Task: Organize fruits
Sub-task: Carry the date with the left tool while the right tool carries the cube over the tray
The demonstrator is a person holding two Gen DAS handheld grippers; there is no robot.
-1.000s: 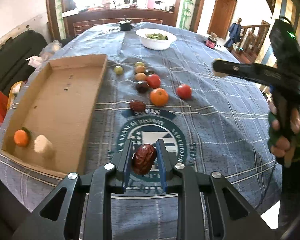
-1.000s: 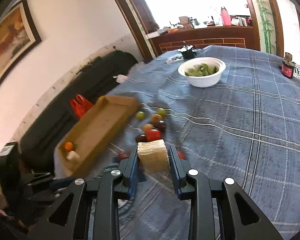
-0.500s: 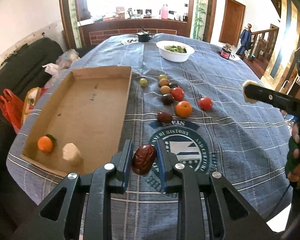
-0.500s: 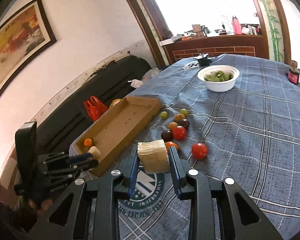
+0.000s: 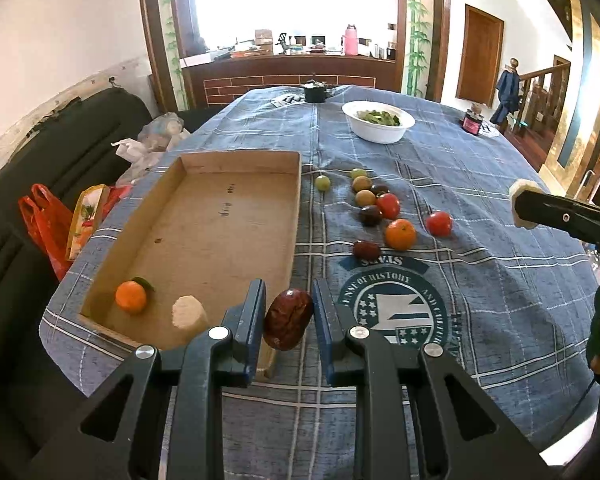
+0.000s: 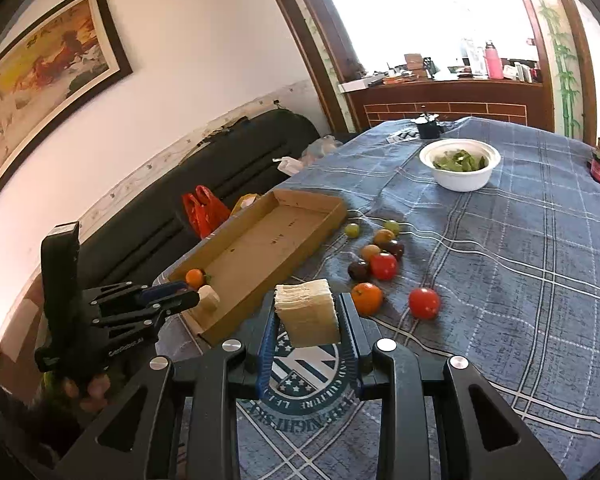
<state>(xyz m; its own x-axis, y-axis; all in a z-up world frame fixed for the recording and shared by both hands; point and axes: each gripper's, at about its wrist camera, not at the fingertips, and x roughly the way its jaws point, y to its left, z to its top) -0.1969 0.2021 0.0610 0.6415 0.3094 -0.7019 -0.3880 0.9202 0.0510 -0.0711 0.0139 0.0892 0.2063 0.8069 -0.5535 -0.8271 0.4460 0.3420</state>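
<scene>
My left gripper (image 5: 289, 320) is shut on a dark red date (image 5: 288, 319), held above the near right corner of the cardboard tray (image 5: 204, 236). The tray holds a small orange (image 5: 131, 296) and a pale cut chunk (image 5: 188, 314). My right gripper (image 6: 307, 320) is shut on a pale layered fruit chunk (image 6: 307, 317), raised over the tablecloth emblem. It shows at the right edge of the left wrist view (image 5: 521, 202). Several loose fruits lie right of the tray: an orange (image 5: 400, 234), tomatoes (image 5: 439, 223), a date (image 5: 366, 249), grapes (image 5: 322, 183).
A white bowl of greens (image 5: 378, 122) stands at the far side of the blue checked tablecloth (image 5: 500, 300). A small dark jar (image 5: 473, 120) is at the far right. A black sofa with red bags (image 5: 44, 224) is left of the table.
My left gripper with the date has lifted and moved left toward the tray's near corner. My right gripper with the chunk has risen and pulled back from the fruit pile.
</scene>
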